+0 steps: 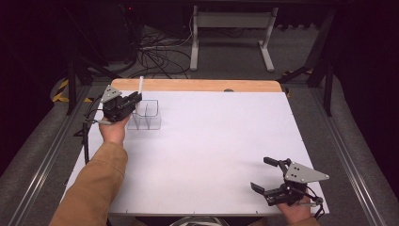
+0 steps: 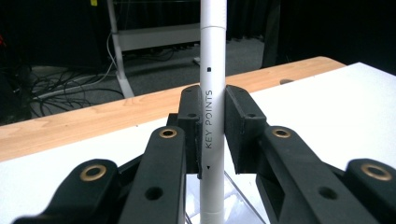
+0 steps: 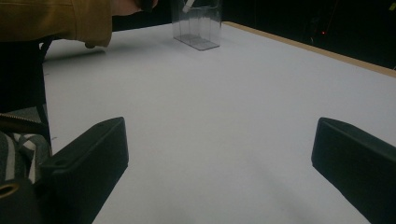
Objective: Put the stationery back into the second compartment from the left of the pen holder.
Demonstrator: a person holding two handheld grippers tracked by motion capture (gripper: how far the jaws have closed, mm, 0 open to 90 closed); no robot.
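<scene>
Two tongs we hold | left tongs (image 1: 136,97) clamped on white cylindrical plastic pen (image 2: 212,116), upright, printed "KEY POINTS", its lower end over clear plastic divided organiser box (image 1: 149,115) | box near the far-left corner of white table (image 1: 211,141) | right tongs (image 1: 264,175) apart, well away from box, near side
</scene>
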